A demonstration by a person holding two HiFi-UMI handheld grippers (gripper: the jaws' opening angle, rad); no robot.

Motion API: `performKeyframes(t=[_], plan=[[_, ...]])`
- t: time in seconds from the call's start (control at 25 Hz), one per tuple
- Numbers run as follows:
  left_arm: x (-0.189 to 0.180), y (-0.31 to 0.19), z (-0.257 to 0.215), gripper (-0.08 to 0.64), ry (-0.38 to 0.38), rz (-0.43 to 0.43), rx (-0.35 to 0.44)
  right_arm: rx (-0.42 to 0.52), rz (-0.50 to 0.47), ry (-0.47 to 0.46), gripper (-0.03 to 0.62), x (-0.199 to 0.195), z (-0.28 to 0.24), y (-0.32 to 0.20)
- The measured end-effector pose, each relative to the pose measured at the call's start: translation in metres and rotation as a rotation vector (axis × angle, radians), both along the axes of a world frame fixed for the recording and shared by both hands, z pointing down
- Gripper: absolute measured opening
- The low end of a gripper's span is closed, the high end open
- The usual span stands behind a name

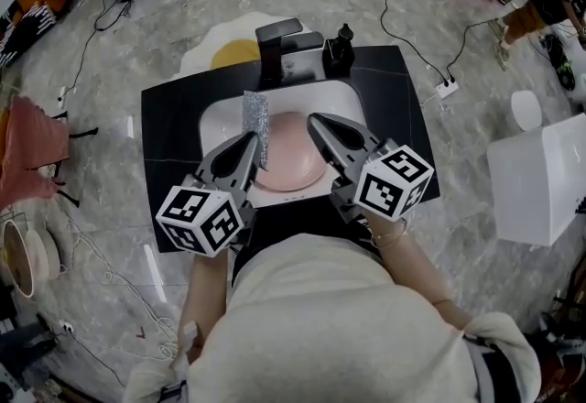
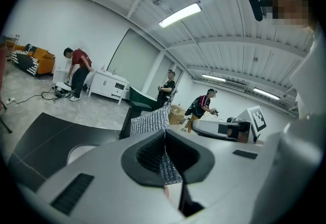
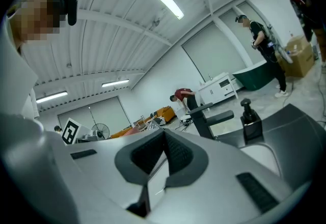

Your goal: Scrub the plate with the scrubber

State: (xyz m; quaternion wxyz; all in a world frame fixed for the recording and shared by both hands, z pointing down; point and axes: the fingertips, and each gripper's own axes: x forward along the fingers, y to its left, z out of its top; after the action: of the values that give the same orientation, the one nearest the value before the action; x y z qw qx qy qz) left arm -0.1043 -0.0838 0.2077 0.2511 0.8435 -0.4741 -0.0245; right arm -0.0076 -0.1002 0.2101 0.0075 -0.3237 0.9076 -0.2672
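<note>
Left tool [image 1: 253, 147] is clamped on a silver glittery rectangular scrubber [image 1: 255, 115], upright over the white sink [image 1: 216, 122] in the black counter [image 1: 174, 126]. Right tool [image 1: 317, 125] jaws are closed on the far right rim of the pink round plate [image 1: 288, 165], which is in the sink just right of the scrubber. Plate is likely stiff, breakable, slippery when wet: grip rim firmly. Scrubber looks soft, light, bendy: hold by lower edge.

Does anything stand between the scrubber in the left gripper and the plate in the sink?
Nothing visible does. The scrubber, clamped in the left gripper, sits right at the left edge of the plate. The right gripper is at the plate's far rim, not between them.
</note>
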Motion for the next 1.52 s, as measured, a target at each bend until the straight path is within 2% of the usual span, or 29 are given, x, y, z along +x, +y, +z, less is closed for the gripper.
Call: performKeyframes(t=[0.4,0.76,1.52], plan=[[0.002,0.002,0.005,0.026,0.007,0.017,-0.008,-0.009,-0.024,-0.013,0.006,-0.005,0.007,0.009],[0.004,0.005,0.012,0.026,0.019,0.022,-0.033,-0.065,-0.052,0.056,0.006,-0.014,0.018,0.018],[0.011,0.013,0.009,0.026,0.024,0.04,-0.026,-0.061,-0.058,0.091,0.005,-0.012,0.022,0.023]])
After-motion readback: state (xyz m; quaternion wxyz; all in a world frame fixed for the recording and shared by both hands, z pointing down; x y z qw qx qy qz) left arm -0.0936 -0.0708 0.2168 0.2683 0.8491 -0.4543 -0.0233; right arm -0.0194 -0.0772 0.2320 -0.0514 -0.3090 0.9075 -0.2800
